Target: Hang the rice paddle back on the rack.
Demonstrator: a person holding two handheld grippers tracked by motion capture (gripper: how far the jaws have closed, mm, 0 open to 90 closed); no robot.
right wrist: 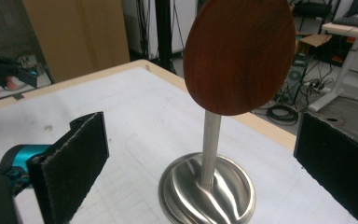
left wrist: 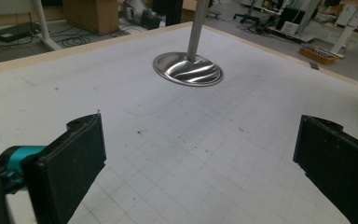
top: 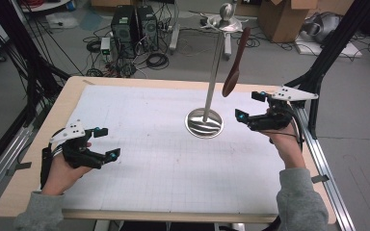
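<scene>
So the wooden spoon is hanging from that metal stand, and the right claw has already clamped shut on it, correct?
Not quite. The wooden spoon does hang from the metal stand, but the right claw is open and not gripping it. The right gripper view shows both jaws spread wide, the spoon beyond them untouched.

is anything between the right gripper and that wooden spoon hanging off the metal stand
Nothing visible. The right gripper is open and faces the wooden spoon, whose bowl hangs in open air ahead of the gap between its jaws. The stand's pole rises behind the spoon, not in front of it.
</scene>
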